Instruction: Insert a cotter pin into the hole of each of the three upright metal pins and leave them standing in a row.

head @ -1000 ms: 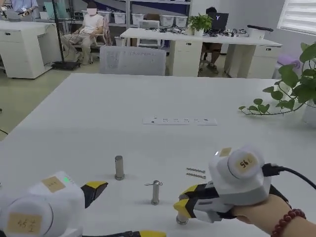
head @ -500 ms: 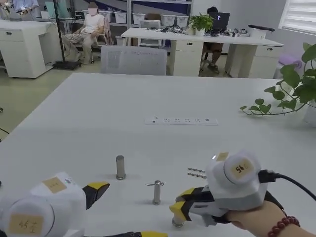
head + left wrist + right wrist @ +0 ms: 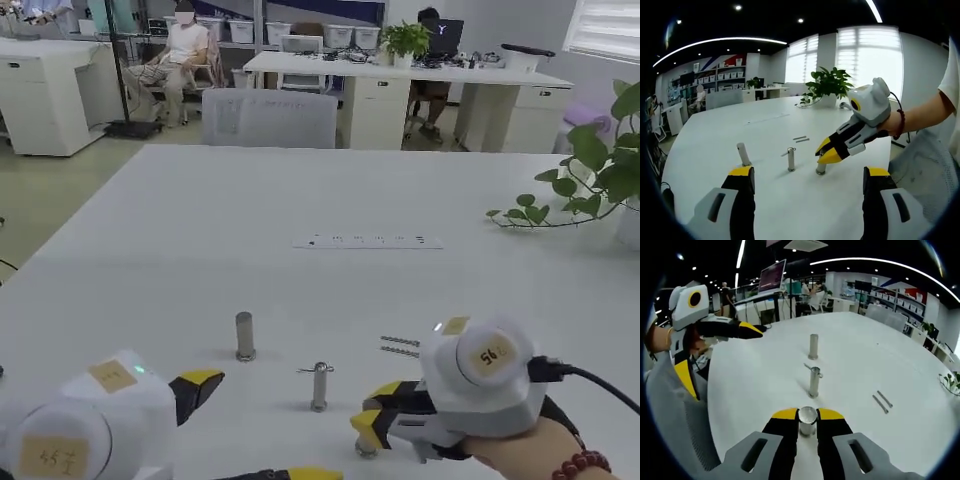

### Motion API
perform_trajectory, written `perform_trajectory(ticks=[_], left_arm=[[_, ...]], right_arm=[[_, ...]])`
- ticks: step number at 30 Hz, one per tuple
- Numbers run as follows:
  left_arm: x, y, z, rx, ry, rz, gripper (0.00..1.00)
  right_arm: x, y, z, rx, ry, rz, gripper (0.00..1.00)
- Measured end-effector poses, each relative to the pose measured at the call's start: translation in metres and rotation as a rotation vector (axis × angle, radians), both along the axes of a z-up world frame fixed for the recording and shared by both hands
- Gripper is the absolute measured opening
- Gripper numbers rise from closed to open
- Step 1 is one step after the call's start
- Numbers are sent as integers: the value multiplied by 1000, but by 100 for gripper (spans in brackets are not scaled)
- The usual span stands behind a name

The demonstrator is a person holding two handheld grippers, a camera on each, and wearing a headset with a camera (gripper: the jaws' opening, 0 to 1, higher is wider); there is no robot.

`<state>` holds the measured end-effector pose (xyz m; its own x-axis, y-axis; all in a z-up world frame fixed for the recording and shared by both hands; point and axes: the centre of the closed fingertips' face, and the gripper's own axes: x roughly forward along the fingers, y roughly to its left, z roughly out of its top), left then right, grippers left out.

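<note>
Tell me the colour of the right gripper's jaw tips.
Yellow, on the right gripper; clearest in left gripper view.

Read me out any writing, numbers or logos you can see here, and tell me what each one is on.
"56": handwritten on the yellow sticker on the right tongs, shut on a metal pin.
Pale sticker on the left tongs: handwritten, perhaps "55", too blurred to be sure.
"Y": pale logo on a dark screen in the background.
Marks on the power strip: too small to read.
</note>
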<state>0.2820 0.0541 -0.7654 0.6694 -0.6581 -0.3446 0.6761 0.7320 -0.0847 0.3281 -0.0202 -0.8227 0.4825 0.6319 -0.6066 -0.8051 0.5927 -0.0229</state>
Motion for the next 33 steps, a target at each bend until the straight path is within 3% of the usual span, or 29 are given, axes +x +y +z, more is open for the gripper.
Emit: perform_trajectory(ticks=[17,23,27,33], left_arm=[[-2,-1,-3,2,14,1,89],[-2,-1,-1,1,14,4,89],[-3,-1,0,-6,14,6,90],[-4,-3,1,-13,10,4,90]], right_arm=[[1,0,0,15,17,-22,15],[-5,-6,-14,-16,58,-36,16],[-9,-9,-18,19,83,-63,20],[-13,-9,-8,91,93,-86,35]])
